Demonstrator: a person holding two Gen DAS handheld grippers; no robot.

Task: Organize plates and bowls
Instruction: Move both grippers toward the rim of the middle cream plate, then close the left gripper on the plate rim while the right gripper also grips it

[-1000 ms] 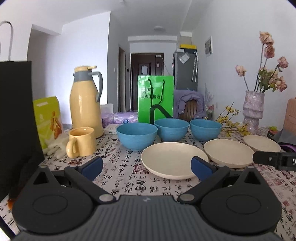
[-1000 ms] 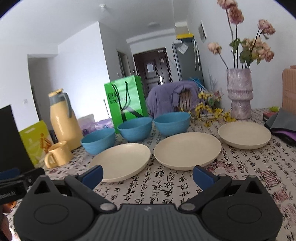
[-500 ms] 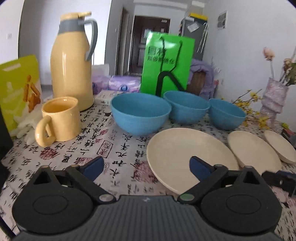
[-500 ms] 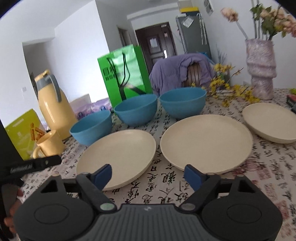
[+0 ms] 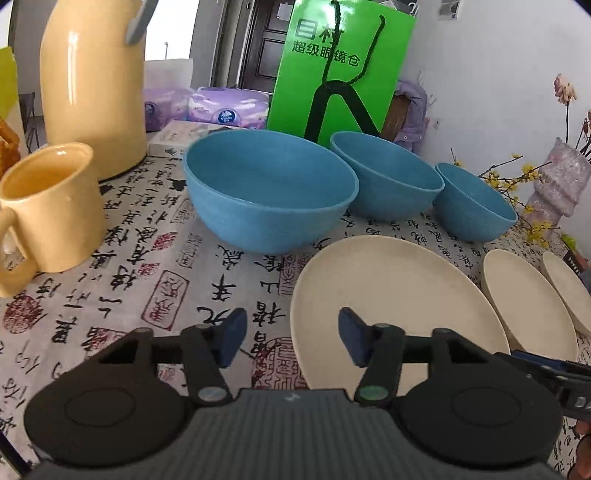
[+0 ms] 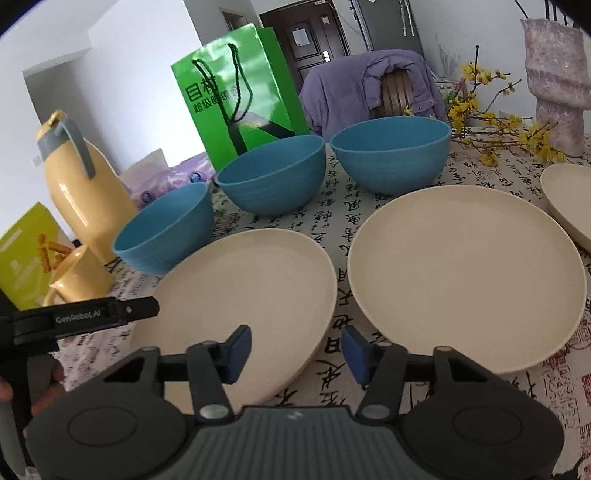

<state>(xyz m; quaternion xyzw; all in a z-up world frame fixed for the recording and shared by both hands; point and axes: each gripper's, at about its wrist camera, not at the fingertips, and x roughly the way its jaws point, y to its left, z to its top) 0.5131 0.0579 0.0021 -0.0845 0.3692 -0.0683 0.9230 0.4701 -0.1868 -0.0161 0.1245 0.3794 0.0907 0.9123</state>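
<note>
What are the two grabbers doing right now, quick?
Left gripper: open, holding nothing, straddling the near edge of the leftmost plate.
Right gripper: open, holding nothing, above the tablecloth beside that plate.

White walls (image 6: 122, 66), dark door (image 6: 306, 33), purple-draped chair (image 6: 373, 92), calligraphy tablecloth (image 5: 155, 280)

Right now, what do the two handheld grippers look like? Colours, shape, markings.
Both match: the left gripper and right gripper have a dark grey ribbed body, two round black discs, black linkage arms with silver pivot pins, and blue pads on the fingers. Seen from the right wrist, the left unit's black bar reads "GenRobot.AI" in white. No cables visible.
</note>
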